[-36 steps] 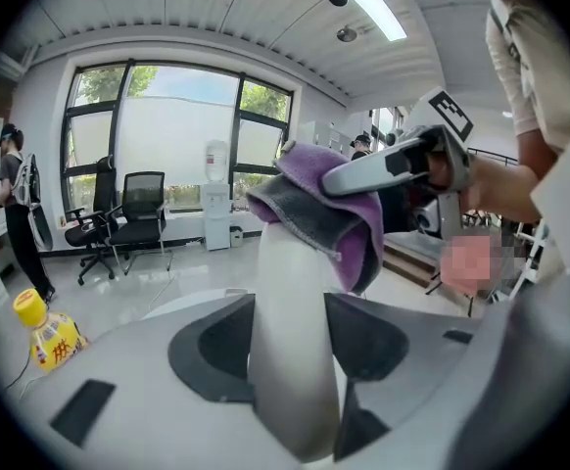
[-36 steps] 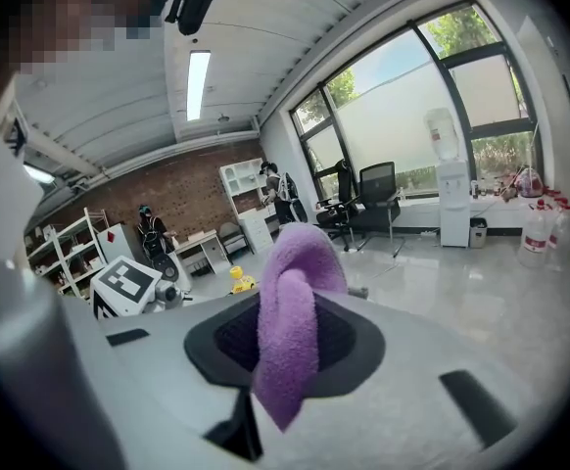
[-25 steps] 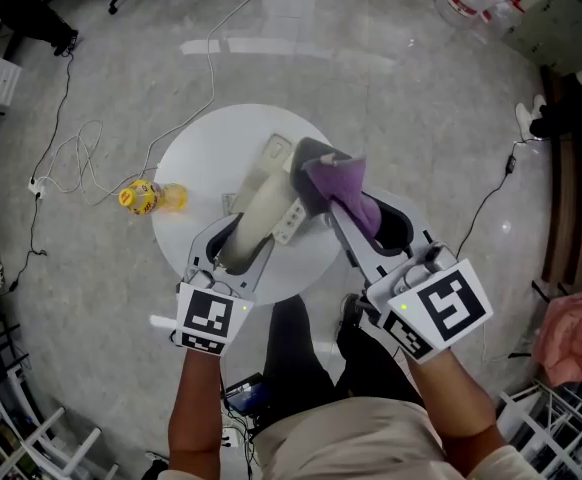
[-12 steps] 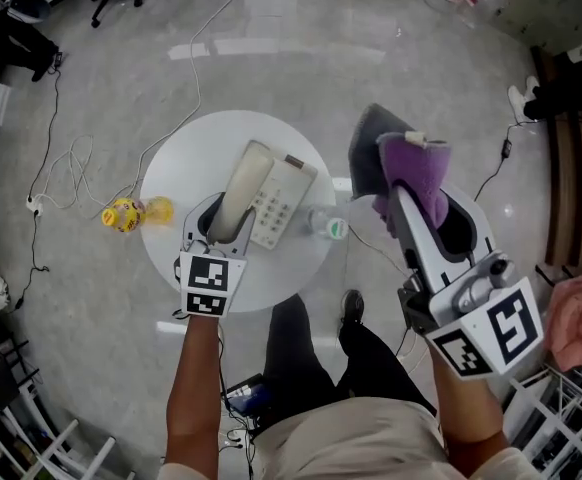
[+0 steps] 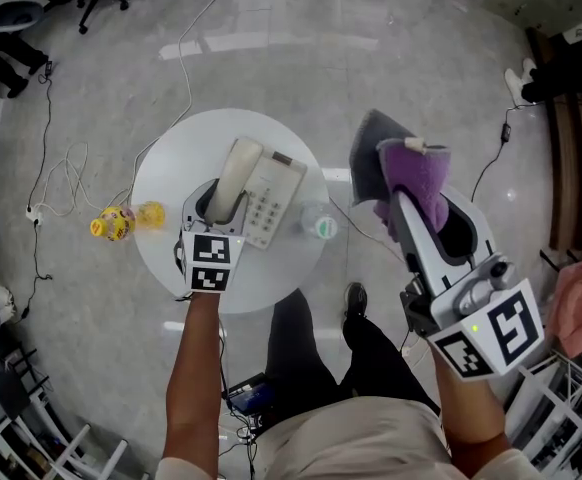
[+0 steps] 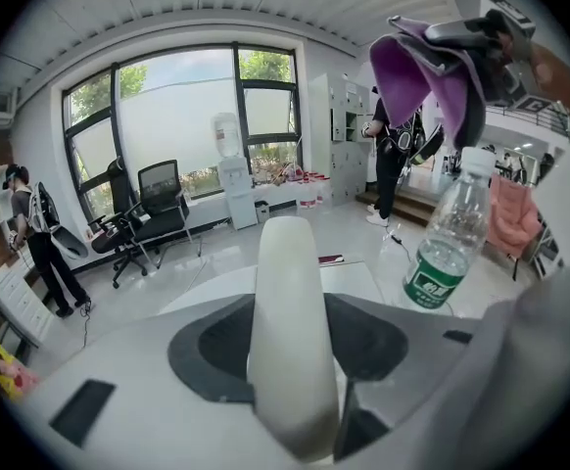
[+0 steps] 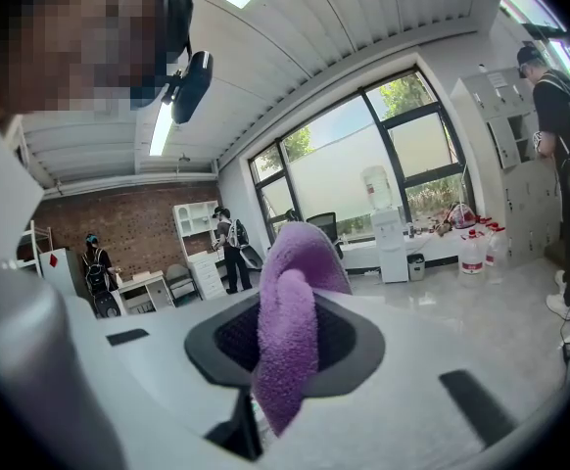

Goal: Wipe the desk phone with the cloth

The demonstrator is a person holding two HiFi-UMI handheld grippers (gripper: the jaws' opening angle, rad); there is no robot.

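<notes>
The cream desk phone point(image 5: 273, 200) sits on the round white table point(image 5: 171, 158). Its handset point(image 5: 229, 176) runs along the base's left side, and my left gripper point(image 5: 216, 208) is shut on its near end. In the left gripper view the handset point(image 6: 287, 302) fills the gap between the jaws. Whether it rests in the cradle I cannot tell. My right gripper point(image 5: 396, 163) is raised well above and to the right of the table, shut on the purple cloth point(image 5: 421, 173). The cloth point(image 7: 290, 331) hangs folded between the jaws in the right gripper view.
A clear water bottle with a green label point(image 5: 318, 222) stands on the table just right of the phone. On the floor at the left are a yellow bottle point(image 5: 121, 220) and loose cables point(image 5: 61, 168). The person's legs and shoes are at the table's near edge.
The right gripper lifted the cloth off the phone and swung up and right. The left gripper carried the handset down and away onto the base's left side. The bottle came into sight.
</notes>
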